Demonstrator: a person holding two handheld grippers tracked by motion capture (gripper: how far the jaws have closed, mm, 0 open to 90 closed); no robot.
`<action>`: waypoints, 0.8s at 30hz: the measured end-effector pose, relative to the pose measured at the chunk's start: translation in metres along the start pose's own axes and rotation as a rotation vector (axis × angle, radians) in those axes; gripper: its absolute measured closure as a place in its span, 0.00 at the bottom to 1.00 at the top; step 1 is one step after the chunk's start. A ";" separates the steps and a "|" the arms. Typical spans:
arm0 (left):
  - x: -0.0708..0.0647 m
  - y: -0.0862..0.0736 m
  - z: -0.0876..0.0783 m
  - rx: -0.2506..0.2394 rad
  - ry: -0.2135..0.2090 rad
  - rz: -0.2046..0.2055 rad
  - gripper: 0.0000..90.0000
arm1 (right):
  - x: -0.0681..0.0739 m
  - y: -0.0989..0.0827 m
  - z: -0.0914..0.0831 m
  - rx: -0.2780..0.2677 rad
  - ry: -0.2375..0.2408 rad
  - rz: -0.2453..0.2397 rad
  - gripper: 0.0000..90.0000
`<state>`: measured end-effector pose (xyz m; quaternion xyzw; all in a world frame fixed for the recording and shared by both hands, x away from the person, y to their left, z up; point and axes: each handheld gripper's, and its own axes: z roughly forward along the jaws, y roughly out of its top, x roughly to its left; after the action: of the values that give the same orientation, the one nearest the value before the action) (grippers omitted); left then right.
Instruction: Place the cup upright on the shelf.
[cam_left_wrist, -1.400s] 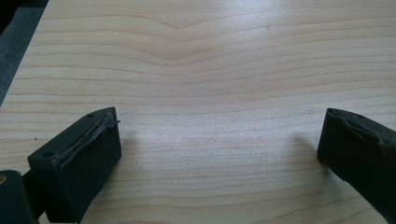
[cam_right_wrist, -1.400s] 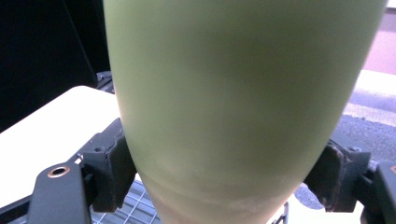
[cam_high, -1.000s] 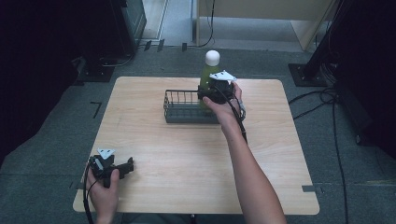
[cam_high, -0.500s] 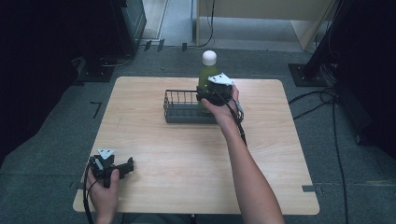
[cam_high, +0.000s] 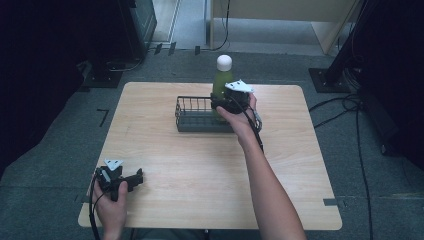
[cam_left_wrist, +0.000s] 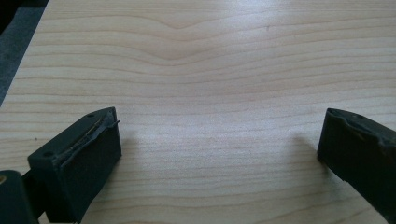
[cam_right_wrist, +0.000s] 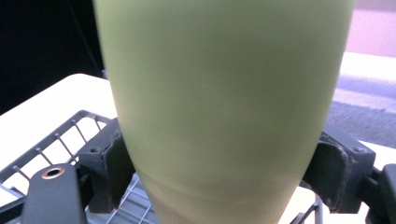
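Since the earlier frame: bottle lower against the basket, its white cap nearer the rim; right gripper's jaws have just been easing apart, bottle between them. Left hand unmoved.

Item 1, near edge. Left gripper (cam_high: 131, 180), resting on the table (cam_high: 200, 165) at the near left corner, held by the left hand (cam_high: 112, 207). Jaws wide apart, nothing between them but bare wood.

Item 2, far middle. Wire basket (cam_high: 192, 117), dark, standing on the table towards its far edge.

Item 3, at the basket's right end. Green bottle (cam_high: 221, 82) with white cap (cam_high: 224, 62), upright. Whether its base rests on the basket floor cannot be told from above. Right gripper (cam_right_wrist: 224, 172) flanks the lower body of the bottle; jaws loosened, pads close on either side, contact not certain. Right hand (cam_high: 242, 117) behind it.

Risk, judged: tall bottle in a shallow basket is top-heavy. If the jaws part before the base sits flat on the wires, it may tip over the rim or roll off the far edge. A sideways pull-out could snag a pad on the bottle and topple it; drawing straight back looks safer.
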<state>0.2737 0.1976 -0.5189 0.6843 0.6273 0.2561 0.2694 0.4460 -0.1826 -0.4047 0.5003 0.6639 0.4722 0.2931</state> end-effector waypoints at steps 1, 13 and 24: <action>0.000 0.000 0.000 0.000 0.000 0.000 0.00 | 0.000 0.000 0.000 0.003 0.003 0.001 0.20; 0.000 0.000 0.000 0.000 0.000 0.000 0.00 | -0.007 -0.001 -0.016 0.093 0.036 0.019 0.06; 0.000 0.000 0.000 0.000 0.000 0.000 0.00 | -0.015 -0.026 -0.044 0.091 0.064 0.034 0.05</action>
<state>0.2737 0.1975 -0.5189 0.6841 0.6275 0.2562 0.2696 0.4024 -0.2126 -0.4131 0.5088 0.6853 0.4623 0.2405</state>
